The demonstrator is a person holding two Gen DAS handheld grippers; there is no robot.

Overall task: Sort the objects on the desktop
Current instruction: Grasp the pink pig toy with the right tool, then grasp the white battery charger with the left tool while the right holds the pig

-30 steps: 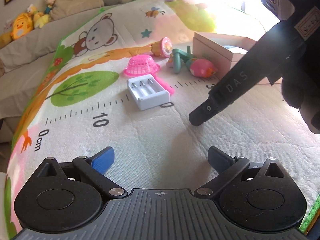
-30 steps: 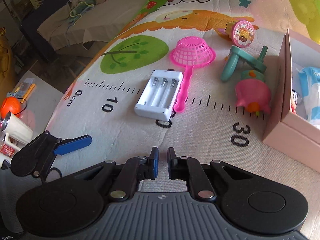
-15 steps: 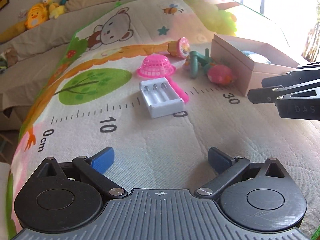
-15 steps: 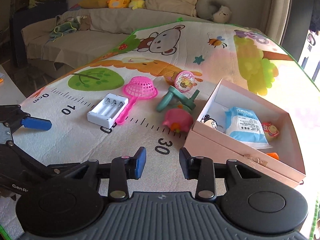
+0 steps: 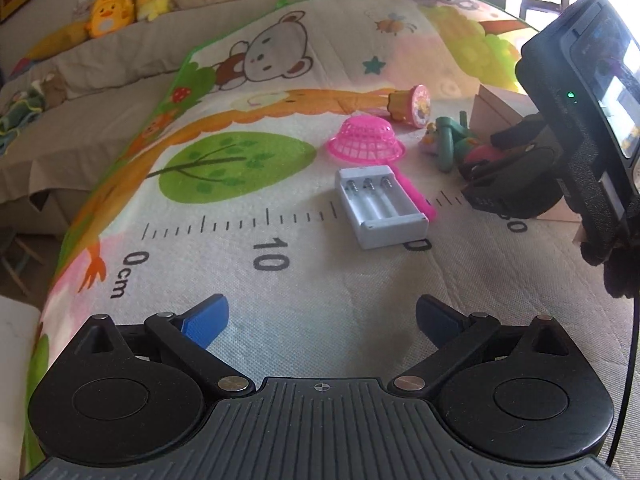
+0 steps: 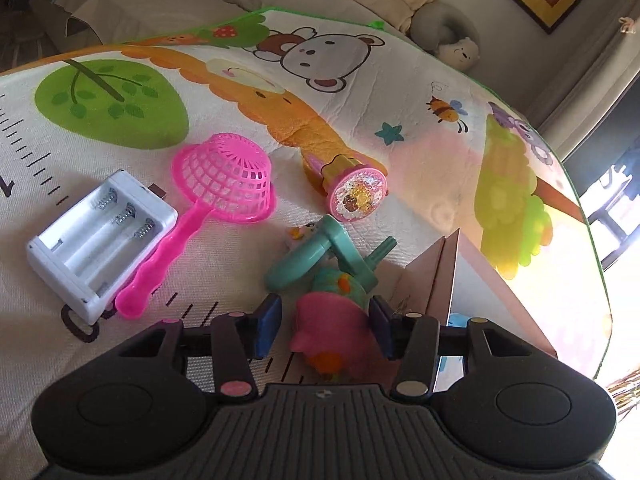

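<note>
Spread over the table is a kids' play mat (image 6: 400, 92) printed with a bear and a ruler strip, with a sofa and plush toys behind it. On it sit a white battery holder (image 6: 100, 236) with 3 slots, a pink strainer (image 6: 224, 184), a glittery round toy (image 6: 358, 196), a teal toy (image 6: 316, 248) and a pink toy (image 6: 332, 328), all just beside a pink box (image 6: 448, 276).

Looks like the pick-up step is in hand: the pink toy is being lined up for a grab. It sits right between the fingers of the right gripper (image 6: 326, 326), whose jaws are opening, and a gap is seen on the left side at least, so nothing is pinched yet. The teal toy is touching it at the far side.

Next move, probably: the jaws get closed on the pink body, without snagging the teal one, then it gets lifted over the box wall.

The left gripper (image 5: 320, 320) is held spread wide and empty, well short of the battery holder.
</note>
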